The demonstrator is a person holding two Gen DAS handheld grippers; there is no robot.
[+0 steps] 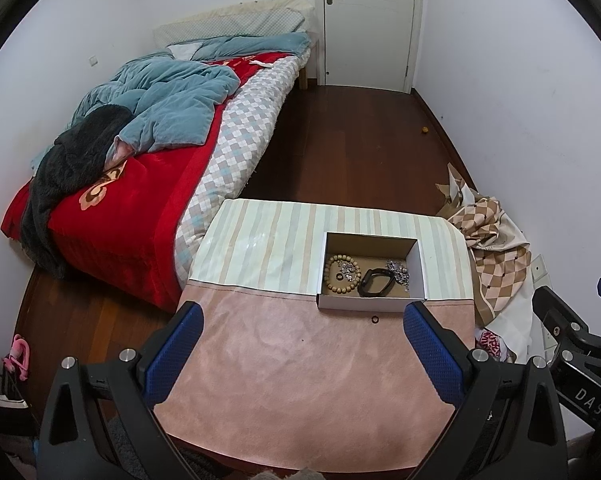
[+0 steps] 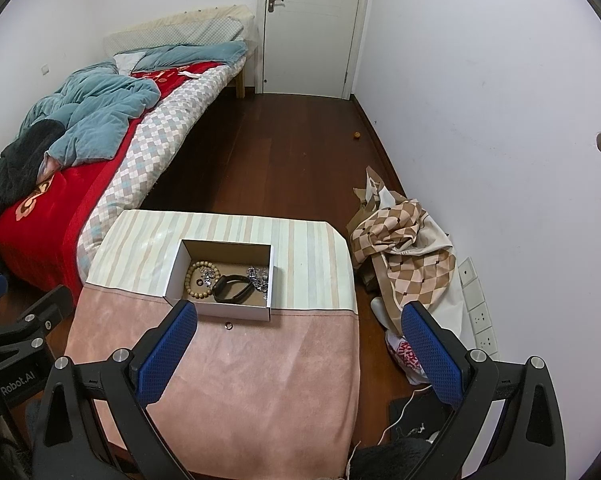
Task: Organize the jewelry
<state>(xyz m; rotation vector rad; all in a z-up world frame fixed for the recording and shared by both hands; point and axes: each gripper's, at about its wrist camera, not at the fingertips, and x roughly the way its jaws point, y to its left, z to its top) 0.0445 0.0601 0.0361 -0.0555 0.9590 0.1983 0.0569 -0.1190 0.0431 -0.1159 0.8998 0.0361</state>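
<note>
Hovering: left gripper point(image 1: 302, 354) and right gripper point(image 2: 296, 354) above the pink surface point(image 1: 300, 380), jaws spread wide, nothing between them
box: open cardboard box point(image 1: 370, 304) on the surface; landmark
in box: bead bracelet point(image 1: 337, 274), black band point(image 1: 377, 282), silver chain point(image 1: 398, 270)
outside box: small ring point(image 1: 374, 320) just in front of its near wall

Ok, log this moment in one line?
left gripper: open, empty | right gripper: open, empty | box: beads, black band, chains inside | ring: on table outside box
</note>
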